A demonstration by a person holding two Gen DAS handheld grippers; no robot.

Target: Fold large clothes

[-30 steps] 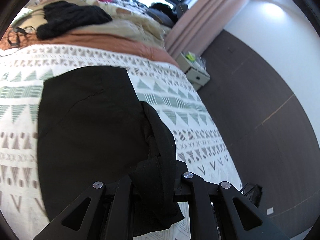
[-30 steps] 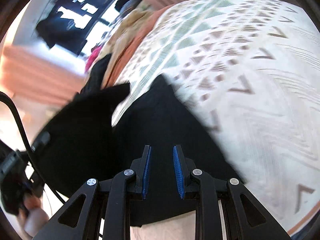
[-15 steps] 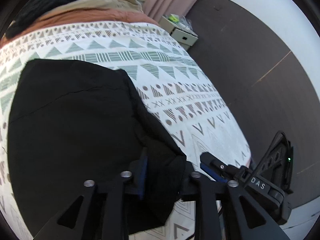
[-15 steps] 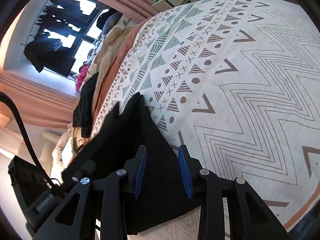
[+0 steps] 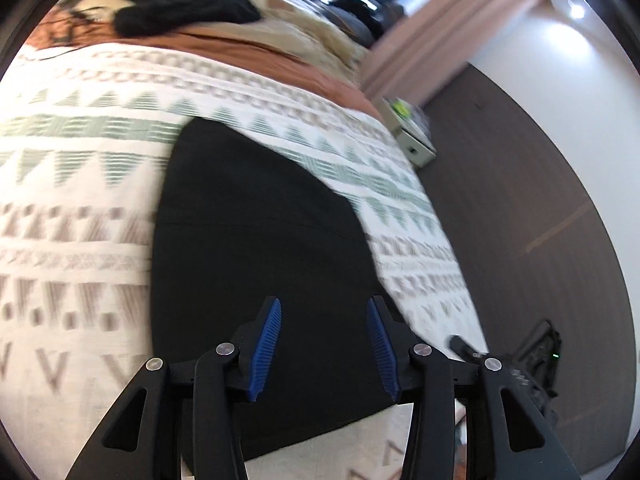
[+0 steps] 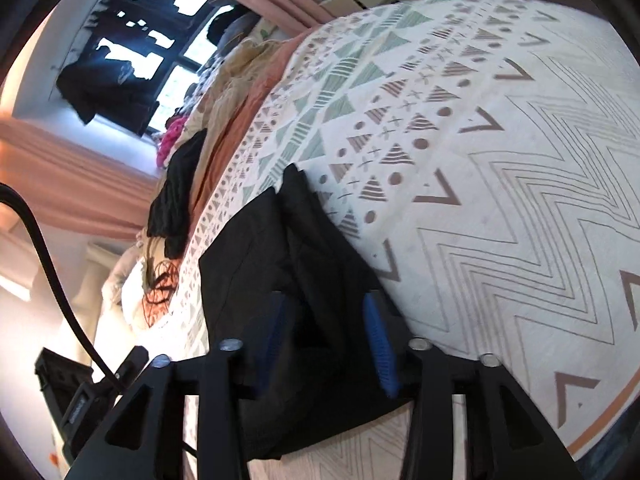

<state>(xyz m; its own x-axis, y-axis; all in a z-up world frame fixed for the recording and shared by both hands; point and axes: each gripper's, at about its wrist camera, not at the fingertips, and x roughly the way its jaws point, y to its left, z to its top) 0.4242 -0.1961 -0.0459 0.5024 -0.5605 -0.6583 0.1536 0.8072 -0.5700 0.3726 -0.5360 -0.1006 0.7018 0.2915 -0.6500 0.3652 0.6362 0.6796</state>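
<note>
A black garment (image 5: 256,232) lies folded and flat on the patterned bedspread (image 5: 80,208). My left gripper (image 5: 324,308) hovers over its near end. The jaws are opening and the blue pads (image 5: 266,336) are bare, with nothing between them. In the right wrist view the same garment (image 6: 256,248) shows a creased layered edge running away from me. My right gripper (image 6: 325,300) sits low over that edge, its jaws opening too. Cloth lies beneath and between the fingers, but the pads do not press on it.
At the far end of the bed lie a black knit (image 5: 180,4), beige bedding (image 5: 304,36) and an orange sheet (image 5: 248,46). A small cabinet (image 5: 412,136) stands beside the bed on the dark floor (image 5: 540,200). A cable (image 6: 48,272) crosses the left of the right wrist view.
The left gripper has let go of the bunched black cloth, and its jaws have spread. The garment now lies flat. The right gripper's jaws have widened over the garment's edge.
</note>
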